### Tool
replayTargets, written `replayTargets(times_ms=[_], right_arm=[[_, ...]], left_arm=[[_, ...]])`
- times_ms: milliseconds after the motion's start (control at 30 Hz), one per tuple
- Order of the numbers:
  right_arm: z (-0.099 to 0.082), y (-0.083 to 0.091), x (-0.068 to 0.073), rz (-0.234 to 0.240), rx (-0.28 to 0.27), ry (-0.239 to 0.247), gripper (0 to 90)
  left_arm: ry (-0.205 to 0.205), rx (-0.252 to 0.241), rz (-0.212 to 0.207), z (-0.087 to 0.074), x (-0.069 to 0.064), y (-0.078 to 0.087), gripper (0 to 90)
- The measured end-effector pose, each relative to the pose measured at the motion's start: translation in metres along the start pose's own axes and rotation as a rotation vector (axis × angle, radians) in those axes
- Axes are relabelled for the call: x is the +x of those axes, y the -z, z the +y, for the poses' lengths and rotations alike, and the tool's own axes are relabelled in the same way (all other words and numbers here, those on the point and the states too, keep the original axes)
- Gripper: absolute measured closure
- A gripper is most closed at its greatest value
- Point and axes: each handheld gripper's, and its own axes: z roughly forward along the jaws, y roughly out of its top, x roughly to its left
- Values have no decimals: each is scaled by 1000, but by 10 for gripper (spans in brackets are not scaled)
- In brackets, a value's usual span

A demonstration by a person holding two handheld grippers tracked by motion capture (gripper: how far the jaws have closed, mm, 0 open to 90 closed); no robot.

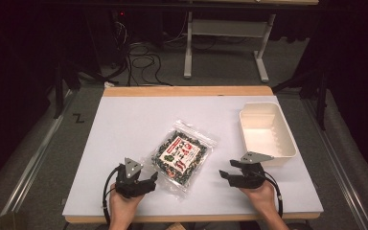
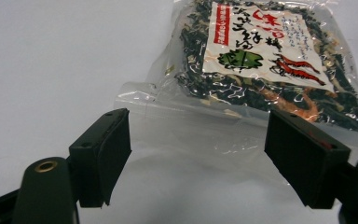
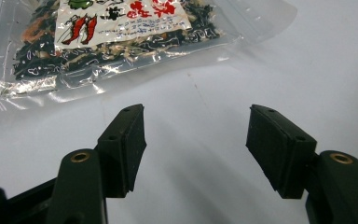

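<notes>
The left gripper [image 1: 149,179] sat low over the white table [image 1: 124,124] near its front edge, its jaws apart with nothing between the pads. In the left gripper view the clear sealed edge of the packet [image 2: 261,60] lay just ahead of the jaws, and the glare on the plastic made it hard to tell where the film ended; whether the right-hand pad [image 2: 303,156] touched that film could not be told. The far end of the packet was cut off by the top of that view.

The right gripper [image 1: 226,175] rested on the other side of the packet, its jaws spread wide and empty over bare tabletop. In the right gripper view the packet [image 3: 112,37] lay beyond the jaws, apart from them, with its label and upper part cut off by the frame.

From the high view the packet [image 1: 182,155] lay flat and slantwise between the two grippers, near the front middle of the table, a clear bag of dark dried pieces with a white, red and green label whose print was too small to read. A white plastic bin [image 1: 287,139] stood at the right edge of the table, just behind the right gripper, whose grey plate overlapped the bin's near corner. Both hands were cut off by the bottom of the picture. Beyond the table the room was dark, with cables and a stand's legs dimly visible.
</notes>
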Motion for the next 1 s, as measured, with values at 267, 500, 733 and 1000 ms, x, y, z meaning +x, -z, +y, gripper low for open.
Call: replayTargets(times_ms=[267,500,733,1000], right_arm=[[-2,2,0,-12,-46,-16,375],[-3,2,0,-23,-47,2,367],[-4,5,-2,-36,-53,11,365],[-4,4,-4,-38,-48,8,358]], left_arm=[[38,5,-6,12,-2,-6,221],[94,-2,-9,24,3,-17,155],[133,10,19,32,7,-29,126],[167,49,26,32,11,-39,123]])
